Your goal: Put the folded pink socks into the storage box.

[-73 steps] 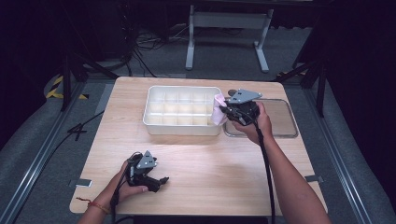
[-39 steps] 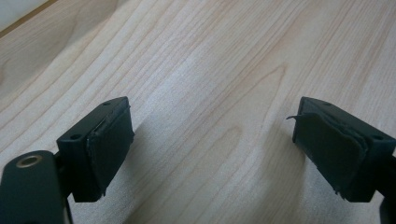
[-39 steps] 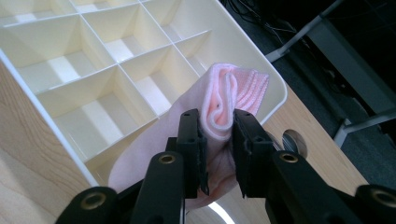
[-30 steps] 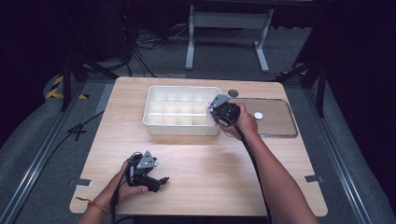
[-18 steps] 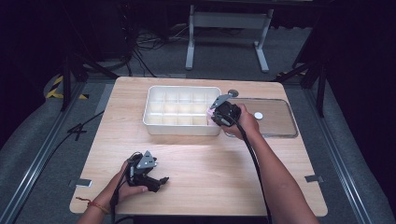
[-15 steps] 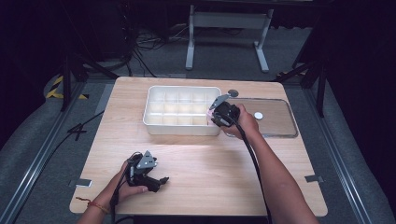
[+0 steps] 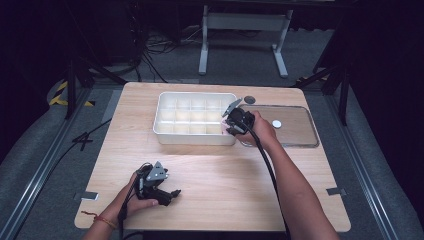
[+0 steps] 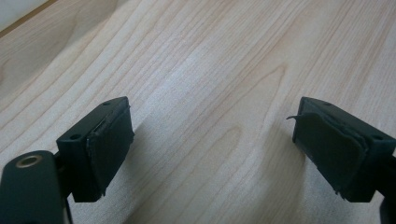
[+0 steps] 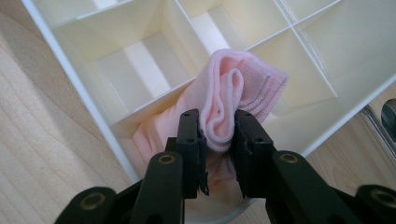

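Fingers: right gripper (image 9: 219, 140) clenched on soft pink folded cloth (image 9: 233, 93); left gripper (image 8: 210, 149) released over woodgrain.
Beyond: glossy white compartment tray (image 9: 74, 84).
Hidden: cloth's lower end.

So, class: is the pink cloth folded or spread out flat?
Folded. The pink cloth is bunched into layered folds, pinched by the right gripper over the white divided tray.

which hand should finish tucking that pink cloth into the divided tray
Right. The right gripper already clamps the pink cloth over the divided tray; the left gripper rests open on the table, far away.
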Motion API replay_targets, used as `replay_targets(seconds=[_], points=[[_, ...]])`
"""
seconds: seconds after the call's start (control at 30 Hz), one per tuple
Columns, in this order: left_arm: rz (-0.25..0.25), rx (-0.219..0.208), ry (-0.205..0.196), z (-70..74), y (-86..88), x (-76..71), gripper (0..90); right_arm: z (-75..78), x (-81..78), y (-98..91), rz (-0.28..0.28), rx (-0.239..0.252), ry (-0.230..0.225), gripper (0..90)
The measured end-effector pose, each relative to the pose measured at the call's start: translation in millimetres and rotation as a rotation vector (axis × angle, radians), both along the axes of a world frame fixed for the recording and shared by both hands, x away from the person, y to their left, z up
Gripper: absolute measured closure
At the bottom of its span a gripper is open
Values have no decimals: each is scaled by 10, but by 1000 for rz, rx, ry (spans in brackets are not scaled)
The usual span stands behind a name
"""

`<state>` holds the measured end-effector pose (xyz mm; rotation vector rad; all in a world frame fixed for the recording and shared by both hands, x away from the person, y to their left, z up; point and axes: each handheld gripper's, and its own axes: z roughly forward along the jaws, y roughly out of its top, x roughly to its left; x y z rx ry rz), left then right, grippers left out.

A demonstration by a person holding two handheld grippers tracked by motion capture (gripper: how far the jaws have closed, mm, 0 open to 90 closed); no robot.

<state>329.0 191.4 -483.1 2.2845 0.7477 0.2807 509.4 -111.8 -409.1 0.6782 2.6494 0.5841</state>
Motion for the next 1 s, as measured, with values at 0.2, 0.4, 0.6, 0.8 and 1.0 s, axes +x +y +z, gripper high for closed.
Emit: replay_targets(seconds=[0.2,0.4,0.6,0.8,1.0], points=[[2,-3,1,-1,-2,-1,123,-18,16,35,12,-44,27,729],[2,-3,1,-1,-2,-1,123,9,19,-13,-7,9,41,697],[1,0,5,4,-1,-2,123,105,26,-93,-34,101,88,605],[1,-2,7,3,-2,-2,123,219,37,-190,-65,158,69,585],[3,-5,3,-1,-3,-2,123,150,74,-180,-101,196,96,586]])
